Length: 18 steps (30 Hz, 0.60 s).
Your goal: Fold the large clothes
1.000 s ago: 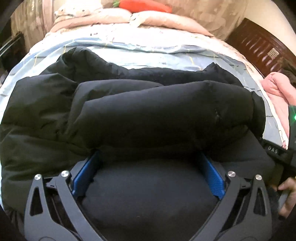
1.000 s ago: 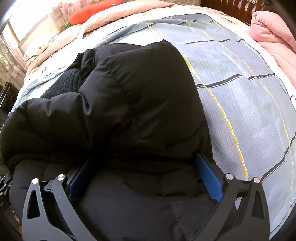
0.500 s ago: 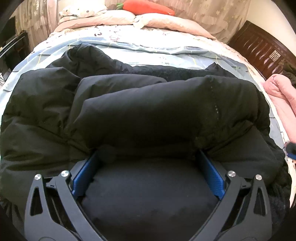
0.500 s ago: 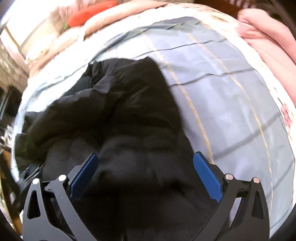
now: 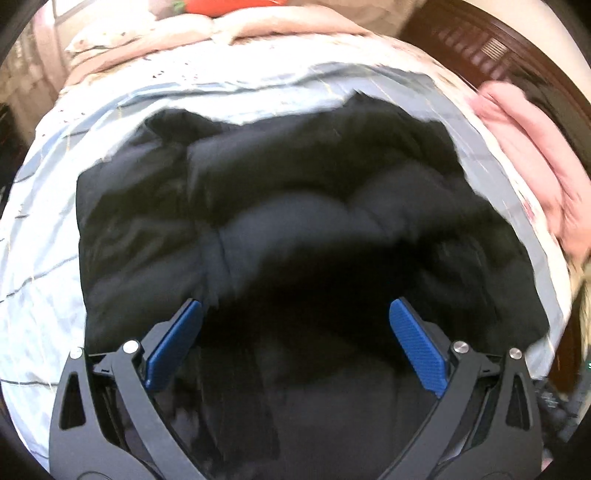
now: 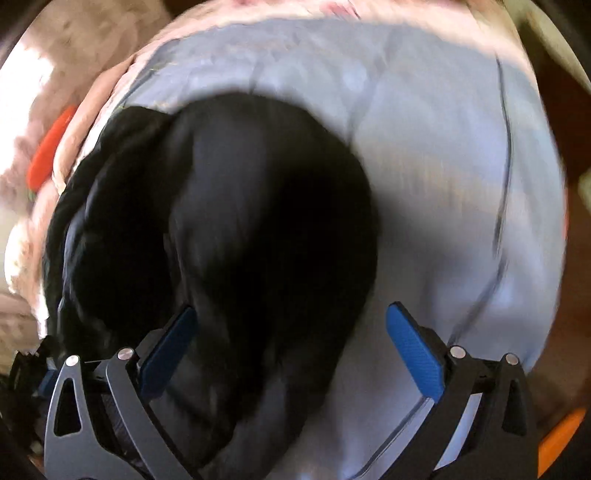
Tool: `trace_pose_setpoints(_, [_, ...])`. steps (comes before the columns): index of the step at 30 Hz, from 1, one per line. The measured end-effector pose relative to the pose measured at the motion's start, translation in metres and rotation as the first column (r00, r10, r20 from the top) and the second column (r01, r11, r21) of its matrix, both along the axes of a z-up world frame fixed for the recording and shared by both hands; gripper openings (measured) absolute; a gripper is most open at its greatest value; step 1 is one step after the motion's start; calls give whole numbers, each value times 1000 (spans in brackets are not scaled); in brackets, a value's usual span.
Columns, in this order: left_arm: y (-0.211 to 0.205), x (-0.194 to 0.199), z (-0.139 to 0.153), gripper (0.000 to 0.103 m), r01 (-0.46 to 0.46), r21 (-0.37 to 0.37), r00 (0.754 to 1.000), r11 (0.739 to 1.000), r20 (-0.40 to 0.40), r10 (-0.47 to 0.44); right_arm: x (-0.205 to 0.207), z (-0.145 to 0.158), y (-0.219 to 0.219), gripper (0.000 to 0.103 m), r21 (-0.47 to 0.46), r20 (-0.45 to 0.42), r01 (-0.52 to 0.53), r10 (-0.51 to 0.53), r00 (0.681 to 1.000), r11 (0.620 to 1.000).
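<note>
A large black padded jacket [image 5: 295,229] lies bunched and folded over on the light blue checked bedsheet [image 5: 44,280]. My left gripper [image 5: 295,332] is open, its blue pads [image 5: 173,347] wide apart above the jacket's near edge, holding nothing. In the right wrist view the jacket [image 6: 229,229] fills the left half, with the sheet [image 6: 443,184] to its right. My right gripper [image 6: 291,336] is open too, above the jacket's right edge, one pad [image 6: 413,350] over bare sheet. Both views are motion-blurred.
Pink bedding [image 5: 535,147] is piled at the right of the bed. Pillows [image 5: 155,33] and an orange-red carrot cushion [image 5: 229,5] lie at the head, with a dark wooden headboard [image 5: 498,40] behind. The carrot cushion also shows at left in the right wrist view [image 6: 48,147].
Both grippers have pulled back and up from the jacket; their pads, earlier pressed in around the fabric, now stand free. The right camera has swung round quickly.
</note>
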<state>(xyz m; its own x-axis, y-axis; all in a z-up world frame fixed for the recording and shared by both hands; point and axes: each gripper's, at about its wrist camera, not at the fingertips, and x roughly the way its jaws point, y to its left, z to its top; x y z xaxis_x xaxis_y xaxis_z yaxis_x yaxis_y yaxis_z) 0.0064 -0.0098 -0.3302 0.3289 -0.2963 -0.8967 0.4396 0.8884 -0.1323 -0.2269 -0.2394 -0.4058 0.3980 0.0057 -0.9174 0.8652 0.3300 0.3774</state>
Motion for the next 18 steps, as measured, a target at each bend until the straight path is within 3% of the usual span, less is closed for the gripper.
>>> trace_pose_setpoints(3, [18, -40, -10, 101, 44, 2, 998, 999, -52, -44, 3, -23, 35, 102, 72, 33, -48, 46, 998, 996])
trace_pose_setpoints(6, [40, -84, -23, 101, 67, -5, 991, 998, -118, -67, 17, -29, 54, 101, 63, 96, -131, 125, 988, 989])
trace_pose_setpoints(8, [52, -109, -35, 101, 73, -8, 983, 997, -169, -73, 31, -37, 60, 94, 60, 114, -190, 183, 976, 980])
trace_pose_setpoints(9, [60, -123, -42, 101, 73, -21, 977, 997, -201, -76, 36, -40, 61, 88, 52, 128, -201, 193, 973, 978])
trace_pose_setpoints(11, [69, -143, -50, 101, 77, -17, 974, 997, -213, -79, 44, -43, 60, 66, 10, 125, -206, 203, 971, 979])
trace_pose_setpoints(13, [73, -156, -54, 101, 88, -5, 976, 996, -199, -87, 52, -39, 62, 38, -14, 138, -247, 247, 959, 969])
trace_pose_setpoints(16, [88, -171, -47, 101, 28, -70, 979, 997, -200, -41, 63, -24, 71, 17, -111, 128, -335, 347, 929, 936])
trace_pose_setpoints(18, [103, -184, -48, 101, -35, -134, 970, 990, -245, 2, 72, -20, 73, 13, -127, 99, -384, 396, 913, 915])
